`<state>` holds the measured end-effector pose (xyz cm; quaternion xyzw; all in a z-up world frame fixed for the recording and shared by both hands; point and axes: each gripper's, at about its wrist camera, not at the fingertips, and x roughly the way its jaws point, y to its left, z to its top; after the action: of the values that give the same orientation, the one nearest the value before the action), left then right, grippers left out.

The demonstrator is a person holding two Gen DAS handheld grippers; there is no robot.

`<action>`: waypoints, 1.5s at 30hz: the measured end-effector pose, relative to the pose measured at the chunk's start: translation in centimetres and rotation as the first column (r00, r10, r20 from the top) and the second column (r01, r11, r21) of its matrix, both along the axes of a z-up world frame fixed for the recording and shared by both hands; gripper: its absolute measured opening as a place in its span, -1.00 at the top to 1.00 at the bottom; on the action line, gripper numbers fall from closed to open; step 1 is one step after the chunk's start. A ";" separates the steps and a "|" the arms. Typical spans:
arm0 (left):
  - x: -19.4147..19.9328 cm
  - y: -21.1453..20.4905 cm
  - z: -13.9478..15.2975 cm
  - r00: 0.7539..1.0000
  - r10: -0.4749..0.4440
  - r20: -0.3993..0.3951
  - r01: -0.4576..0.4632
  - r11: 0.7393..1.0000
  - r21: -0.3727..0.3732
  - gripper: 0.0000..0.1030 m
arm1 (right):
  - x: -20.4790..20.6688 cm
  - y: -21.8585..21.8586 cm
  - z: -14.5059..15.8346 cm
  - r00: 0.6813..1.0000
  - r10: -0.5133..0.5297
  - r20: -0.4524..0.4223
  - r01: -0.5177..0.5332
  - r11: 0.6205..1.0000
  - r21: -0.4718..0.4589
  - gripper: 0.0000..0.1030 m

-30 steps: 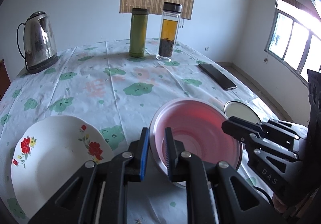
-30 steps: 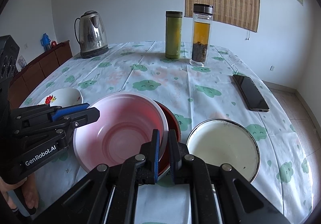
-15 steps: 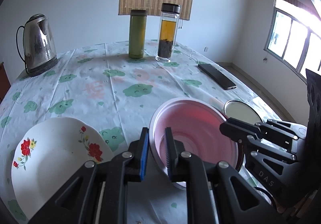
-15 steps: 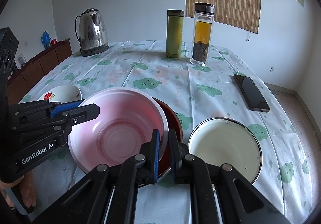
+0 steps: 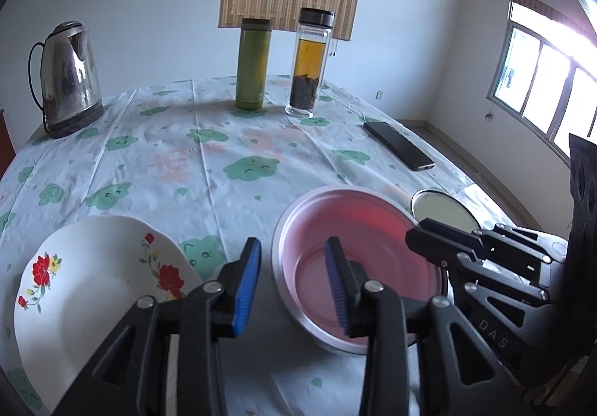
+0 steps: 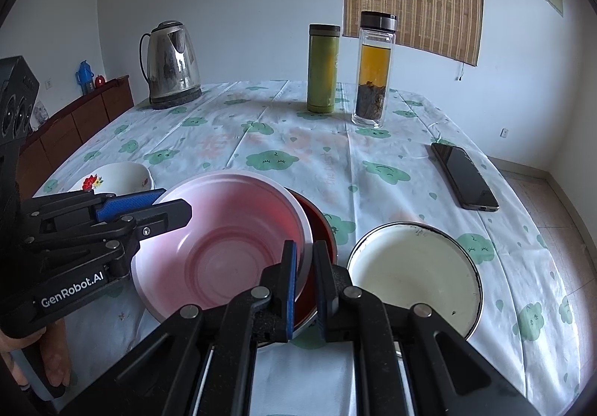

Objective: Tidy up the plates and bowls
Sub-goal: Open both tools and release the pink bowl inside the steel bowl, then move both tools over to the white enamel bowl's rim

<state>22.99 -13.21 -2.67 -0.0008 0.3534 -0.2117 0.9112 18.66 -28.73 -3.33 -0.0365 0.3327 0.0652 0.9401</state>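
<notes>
Two hand-held grippers flank the pink bowl [image 6: 224,248], nested in what looks like a red bowl [image 6: 321,229]: left hand-held gripper [image 5: 293,281] spread wide astride its rim, right hand-held gripper [image 6: 304,285] pinching it.

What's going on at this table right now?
A person with a handheld gripper in each hand is stacking dishes. The pink bowl sits in a dark red bowl. The right gripper pinches the pink bowl's rim, while the left gripper is open, its fingers straddling the opposite rim. A floral plate and a cream enamel plate lie unstacked on either side.
</notes>
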 end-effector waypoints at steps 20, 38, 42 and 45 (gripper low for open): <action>0.2 0.8 0.0 1.000 0.016 0.008 -0.015 1.000 -0.020 -0.17 | -0.3 0.1 -0.1 1.000 0.011 0.003 -0.011 1.000 0.008 0.45; -0.1 0.9 0.5 0.998 0.032 0.050 -0.030 0.999 -0.028 -0.57 | -1.9 -0.9 0.8 0.998 -0.018 0.052 0.018 1.000 0.007 -0.04; -0.4 1.1 0.6 0.996 0.047 0.074 -0.045 0.999 -0.028 -0.78 | -2.5 -1.6 0.9 0.998 -0.026 0.056 0.026 1.000 0.014 -0.04; -0.4 1.3 0.7 0.995 0.052 0.080 -0.050 0.998 -0.035 -0.78 | -3.1 -2.5 0.9 0.997 -0.039 0.061 0.037 0.999 0.025 -0.04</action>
<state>22.54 -11.93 -1.96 -0.0164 0.3123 -0.1941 0.9298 15.59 -31.22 -2.47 -0.0208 0.3036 0.0502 0.9512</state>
